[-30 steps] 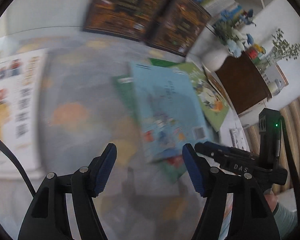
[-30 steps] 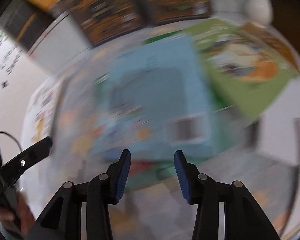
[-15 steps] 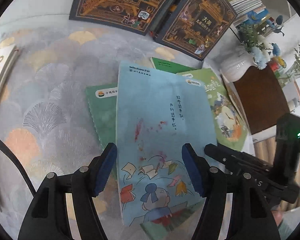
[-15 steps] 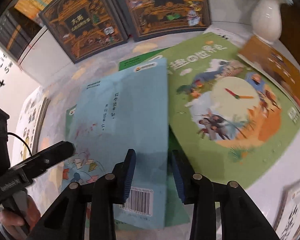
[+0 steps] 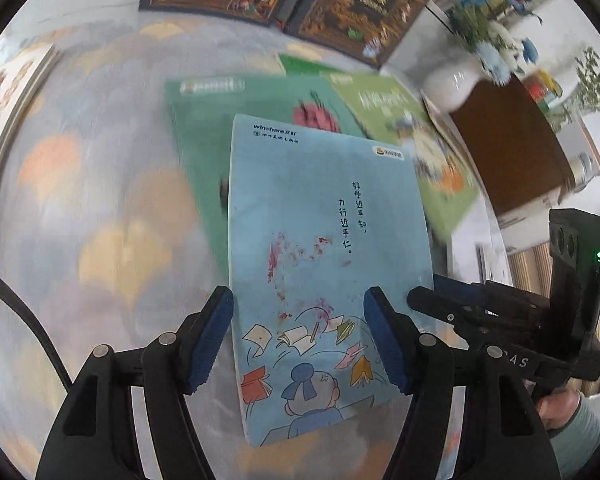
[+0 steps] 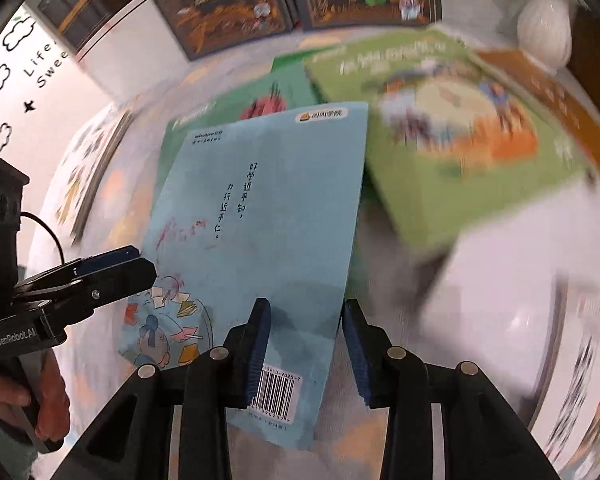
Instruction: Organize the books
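The blue book (image 6: 256,216) was in the air over the other books (image 6: 452,128), its barcode edge in the narrow right gripper (image 6: 304,352). The left gripper (image 5: 298,340) hung half-open and empty. To place it well, the grip should be kept firm and the book level.

Both wrist cameras look steeply down from close above the table, each along its own fingers, sharing the light-blue book (image 5: 324,264) (image 6: 256,236) between them.
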{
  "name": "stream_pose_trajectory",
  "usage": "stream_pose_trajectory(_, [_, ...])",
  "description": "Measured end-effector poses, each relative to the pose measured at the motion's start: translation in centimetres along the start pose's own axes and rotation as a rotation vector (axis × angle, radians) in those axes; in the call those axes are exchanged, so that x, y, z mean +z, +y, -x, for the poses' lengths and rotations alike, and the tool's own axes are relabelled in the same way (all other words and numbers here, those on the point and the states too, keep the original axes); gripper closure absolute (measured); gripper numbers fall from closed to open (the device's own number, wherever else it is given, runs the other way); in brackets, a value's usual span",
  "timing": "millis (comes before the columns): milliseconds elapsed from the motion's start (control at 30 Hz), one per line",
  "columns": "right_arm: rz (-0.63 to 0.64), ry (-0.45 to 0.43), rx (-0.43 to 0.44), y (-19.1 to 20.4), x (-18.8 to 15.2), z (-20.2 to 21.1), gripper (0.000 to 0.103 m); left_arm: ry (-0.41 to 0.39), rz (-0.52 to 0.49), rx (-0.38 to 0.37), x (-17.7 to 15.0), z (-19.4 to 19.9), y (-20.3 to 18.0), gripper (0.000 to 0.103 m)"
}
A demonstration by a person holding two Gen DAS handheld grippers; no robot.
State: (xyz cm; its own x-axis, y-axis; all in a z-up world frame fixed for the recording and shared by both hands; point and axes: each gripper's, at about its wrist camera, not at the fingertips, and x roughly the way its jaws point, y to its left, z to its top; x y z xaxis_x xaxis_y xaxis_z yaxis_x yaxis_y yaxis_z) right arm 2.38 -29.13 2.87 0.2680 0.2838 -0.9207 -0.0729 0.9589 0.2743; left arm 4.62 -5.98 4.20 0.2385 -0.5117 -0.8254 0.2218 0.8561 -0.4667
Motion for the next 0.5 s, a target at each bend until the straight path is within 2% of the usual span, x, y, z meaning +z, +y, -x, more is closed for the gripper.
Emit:
stream_pose_trajectory(133, [-0.065,0.045,0.074,-0.9,-4.4,0.3,0.066,0.010,0.044,0.003,-4.2,1.0,-0.5,0.038])
stream_pose_trajectory(267, [-0.065,0.076,0.099,-1.1,-8.1,1.4,0.066,0.026,0.079,-0.003,-7.3,1.7,-1.3,0.038])
stream_pose_trajectory(333, [-0.026,0.082,0.093,-1.0,-9.0,1.8,0.067,0.034,0.084,-0.005,-8.5,2.0,-1.7,0.038])
stream_pose_trajectory(433, [-0.020,0.029,0.028,-1.8,-8.7,2.3,0.067,0.022,0.096,0.017,-9.5,2.3,-2.1,0.038])
stream_pose_trajectory(500, [-0.047,0.011,0.057,-2.6,-8.2,2.0,0.067,0.014,0.107,0.028,-9.8,2.4,-2.3,0.038])
